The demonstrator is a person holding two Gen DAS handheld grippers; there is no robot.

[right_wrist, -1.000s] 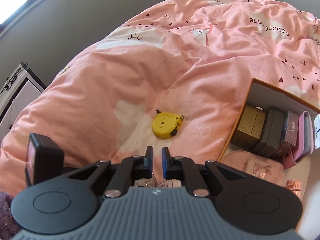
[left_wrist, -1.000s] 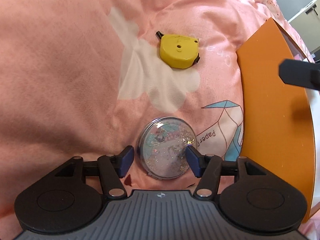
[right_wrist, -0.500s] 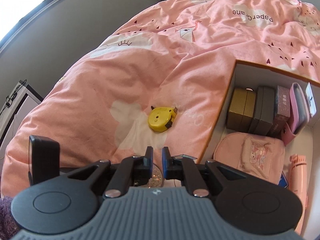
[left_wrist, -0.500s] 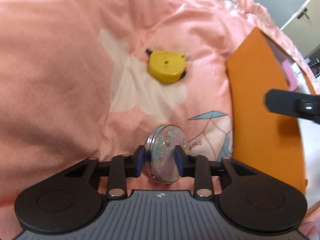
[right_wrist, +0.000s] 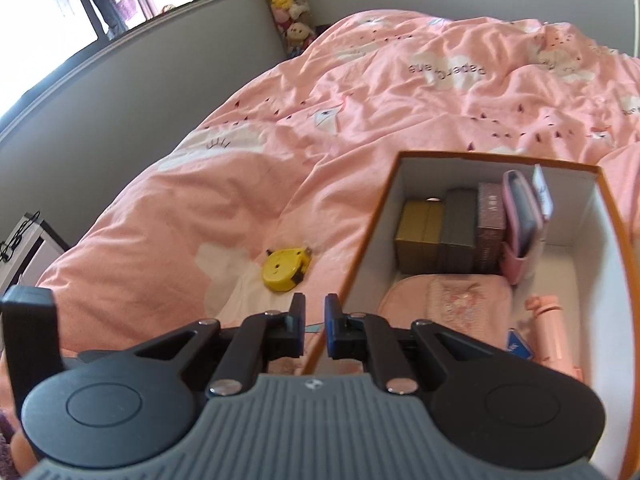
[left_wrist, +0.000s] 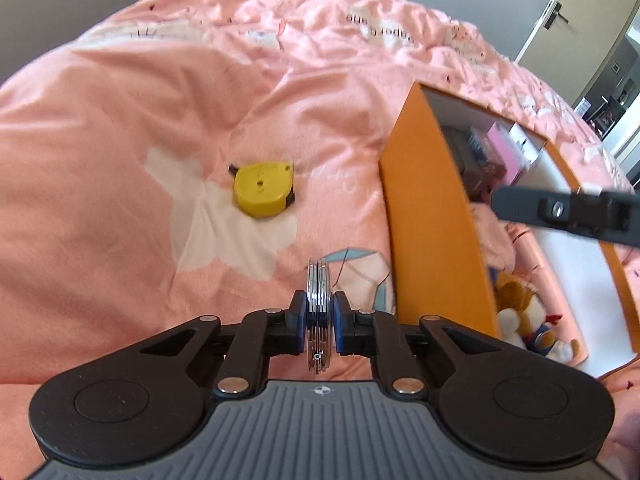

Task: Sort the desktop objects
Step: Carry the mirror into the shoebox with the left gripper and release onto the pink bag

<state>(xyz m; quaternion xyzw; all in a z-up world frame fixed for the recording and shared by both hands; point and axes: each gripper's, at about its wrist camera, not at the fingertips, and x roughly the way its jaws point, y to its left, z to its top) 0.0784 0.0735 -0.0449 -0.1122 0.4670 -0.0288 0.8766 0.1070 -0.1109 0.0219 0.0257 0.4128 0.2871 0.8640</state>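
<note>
A round clear disc with glitter [left_wrist: 318, 280] is held on edge, lifted off the pink duvet [left_wrist: 120, 120]. My left gripper [left_wrist: 318, 312] is closing tight on it, its blue pads pressing both flat faces. A yellow tape measure [left_wrist: 262, 194] lies on a white flower print ahead and to the left; the right wrist view shows this tape measure [right_wrist: 284, 270] too. An open orange box [left_wrist: 432, 240] stands to the right. My right gripper [right_wrist: 314, 320] is shut with nothing between its fingers, over the near left wall of the orange box [right_wrist: 356, 276].
Inside the box stand a gold box [right_wrist: 418, 244], a grey box [right_wrist: 458, 232], a maroon box [right_wrist: 490, 228] and a pink case [right_wrist: 520, 228]. A pink pouch [right_wrist: 444, 304], a pink bottle [right_wrist: 548, 332] and a plush toy [left_wrist: 520, 308] lie there too. Grey walls border the bed.
My left gripper shut on the glitter disc, lifted it off the duvet and turned it on edge. My right gripper moved rightwards toward the box, still shut.
</note>
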